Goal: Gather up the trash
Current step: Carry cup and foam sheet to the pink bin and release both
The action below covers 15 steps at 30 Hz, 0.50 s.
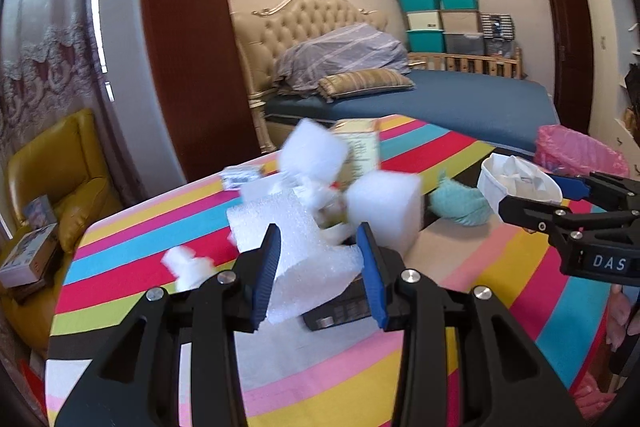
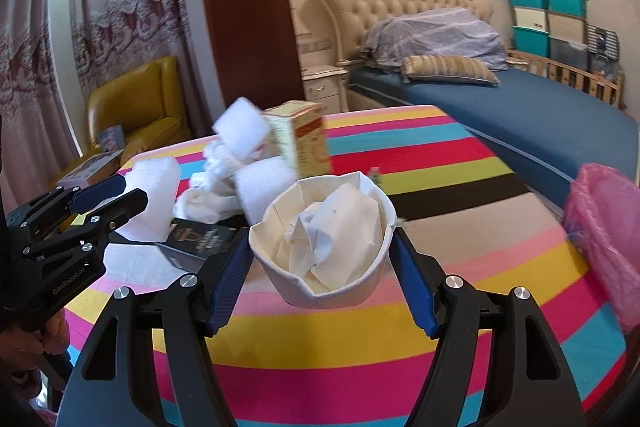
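Note:
My left gripper (image 1: 318, 239) is shut on a white foam piece (image 1: 296, 251), held above the striped table (image 1: 460, 307); it also shows in the right wrist view (image 2: 108, 197) with the foam (image 2: 150, 203). My right gripper (image 2: 322, 247) is shut on a white paper bowl (image 2: 324, 247) full of crumpled paper; the bowl also shows in the left wrist view (image 1: 516, 187). More white foam blocks (image 1: 384, 207), a yellow carton (image 2: 304, 139) and crumpled white tissue (image 2: 208, 199) lie on the table. A pink-lined trash bin (image 2: 604, 227) stands at the table's right edge.
A black box (image 2: 200, 241) lies under the foam. A teal cloth (image 1: 460, 203) lies near the bowl. A yellow armchair (image 1: 52, 187) with boxes stands left. A bed (image 1: 440, 99) is behind the table. A small carton (image 1: 240, 177) lies at the far edge.

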Each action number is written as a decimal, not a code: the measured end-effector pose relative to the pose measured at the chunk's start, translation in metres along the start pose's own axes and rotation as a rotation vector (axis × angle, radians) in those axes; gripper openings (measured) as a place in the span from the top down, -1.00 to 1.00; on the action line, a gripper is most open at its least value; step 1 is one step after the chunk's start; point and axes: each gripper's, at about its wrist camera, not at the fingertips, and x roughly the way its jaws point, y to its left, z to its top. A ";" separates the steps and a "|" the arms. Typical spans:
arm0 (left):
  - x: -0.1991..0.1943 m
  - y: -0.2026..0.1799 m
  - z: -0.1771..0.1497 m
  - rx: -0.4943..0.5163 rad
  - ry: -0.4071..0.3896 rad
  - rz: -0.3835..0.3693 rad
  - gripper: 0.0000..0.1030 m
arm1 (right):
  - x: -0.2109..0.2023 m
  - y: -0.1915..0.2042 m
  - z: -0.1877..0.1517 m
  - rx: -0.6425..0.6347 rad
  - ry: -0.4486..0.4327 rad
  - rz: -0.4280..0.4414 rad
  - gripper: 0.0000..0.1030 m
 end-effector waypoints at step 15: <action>0.024 -0.100 0.037 0.087 -0.025 -0.291 0.26 | -0.039 -0.091 -0.004 0.090 -0.061 -0.233 -0.29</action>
